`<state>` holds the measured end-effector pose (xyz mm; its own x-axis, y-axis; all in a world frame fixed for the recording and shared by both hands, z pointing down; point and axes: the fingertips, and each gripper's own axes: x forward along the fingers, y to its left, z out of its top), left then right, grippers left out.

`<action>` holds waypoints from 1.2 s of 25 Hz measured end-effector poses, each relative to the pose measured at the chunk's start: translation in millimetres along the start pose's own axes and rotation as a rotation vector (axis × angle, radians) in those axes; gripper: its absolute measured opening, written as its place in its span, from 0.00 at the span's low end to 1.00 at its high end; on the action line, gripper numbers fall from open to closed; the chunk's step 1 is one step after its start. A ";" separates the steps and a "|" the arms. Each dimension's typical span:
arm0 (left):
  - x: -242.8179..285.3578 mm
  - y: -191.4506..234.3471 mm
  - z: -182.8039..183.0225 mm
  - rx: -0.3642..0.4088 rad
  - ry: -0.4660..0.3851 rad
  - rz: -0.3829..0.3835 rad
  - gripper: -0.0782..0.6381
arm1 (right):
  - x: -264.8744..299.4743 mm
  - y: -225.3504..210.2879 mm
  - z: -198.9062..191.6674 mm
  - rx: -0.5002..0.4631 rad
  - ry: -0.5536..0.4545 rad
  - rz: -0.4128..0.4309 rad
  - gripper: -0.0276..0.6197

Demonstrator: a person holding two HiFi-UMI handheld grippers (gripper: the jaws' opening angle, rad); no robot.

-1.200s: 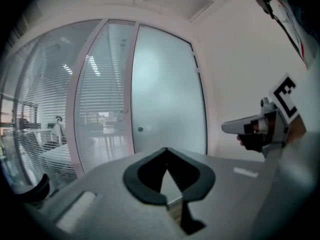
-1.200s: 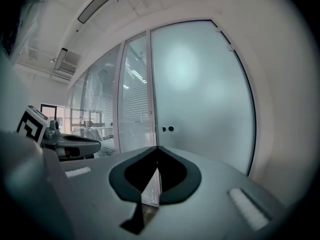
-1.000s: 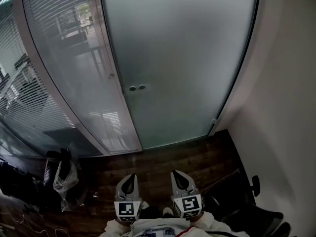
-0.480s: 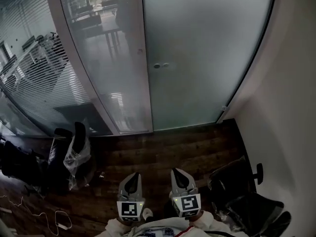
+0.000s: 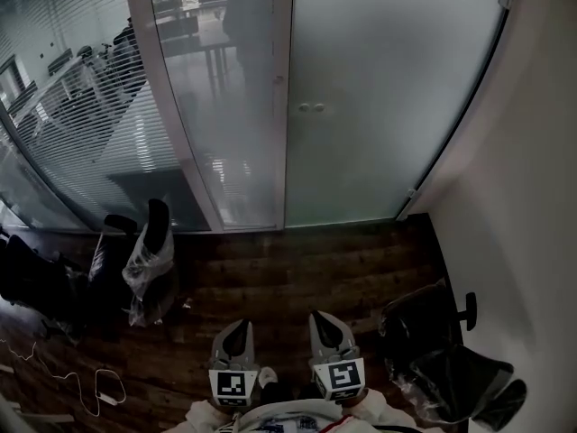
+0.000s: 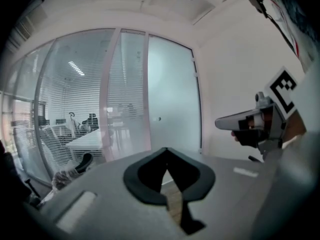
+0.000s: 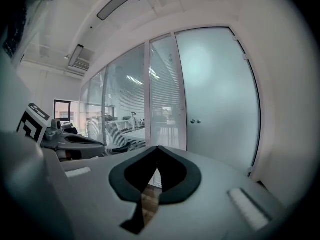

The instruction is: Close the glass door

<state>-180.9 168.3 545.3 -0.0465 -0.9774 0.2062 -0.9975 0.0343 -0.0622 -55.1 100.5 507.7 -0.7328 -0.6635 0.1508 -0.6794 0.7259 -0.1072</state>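
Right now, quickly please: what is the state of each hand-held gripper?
Left hand-held gripper: closed, holding nothing.
Right hand-held gripper: closed, holding nothing.

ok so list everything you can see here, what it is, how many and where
frosted glass door: one, pale grey-green, straight ahead
round door fittings: two, silvery, side by side near the door's left edge
glass side panel: one, see-through, left of the door
glass partition with blinds: one, white slats, far left
wall: one, white, right
wooden floor: dark brown, in front of the door
left office chair: one, black, partly in clear plastic, floor left
right office chair: one, black, partly in plastic, floor right
cable: one, white, floor bottom left
left gripper: one, grey, bottom centre, jaws together, empty
right gripper: one, grey, beside it, jaws together, empty
sleeves: white, bottom edge
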 end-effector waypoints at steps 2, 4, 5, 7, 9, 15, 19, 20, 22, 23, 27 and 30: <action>3.4 -10.0 6.1 0.004 -0.017 -0.003 0.11 | -5.0 -8.2 0.2 -0.033 0.007 0.006 0.05; 8.1 -23.4 13.9 0.007 -0.033 -0.010 0.11 | -11.7 -19.2 1.7 -0.060 0.006 0.008 0.05; 10.5 -30.9 17.6 0.011 -0.040 -0.014 0.11 | -15.9 -24.4 6.2 -0.067 0.002 0.007 0.05; 14.8 -45.8 23.8 0.018 -0.051 -0.020 0.11 | -25.5 -35.2 13.8 -0.063 -0.012 0.002 0.05; 19.8 -59.6 29.1 0.021 -0.057 -0.028 0.11 | -33.5 -46.8 16.6 -0.054 -0.020 -0.003 0.05; 33.5 -87.1 43.0 0.038 -0.073 -0.040 0.11 | -45.9 -76.6 19.1 -0.016 -0.045 -0.032 0.05; 39.8 -95.2 45.7 0.050 -0.078 -0.033 0.11 | -48.6 -90.5 11.6 -0.024 -0.039 -0.028 0.05; 40.7 -97.1 45.0 0.049 -0.071 -0.034 0.11 | -49.1 -91.2 12.2 -0.021 -0.042 -0.021 0.05; 42.1 -99.6 43.0 0.052 -0.060 -0.032 0.11 | -49.4 -90.6 15.4 -0.002 -0.053 0.001 0.05; 43.3 -100.2 42.9 0.055 -0.059 -0.028 0.11 | -49.2 -91.3 16.2 0.006 -0.057 0.007 0.05; 50.0 -105.6 43.1 0.049 -0.051 -0.024 0.11 | -46.8 -100.8 14.0 0.020 -0.057 0.005 0.05; 53.9 -112.3 44.9 0.044 -0.040 -0.025 0.11 | -45.7 -107.4 18.7 0.029 -0.061 0.002 0.05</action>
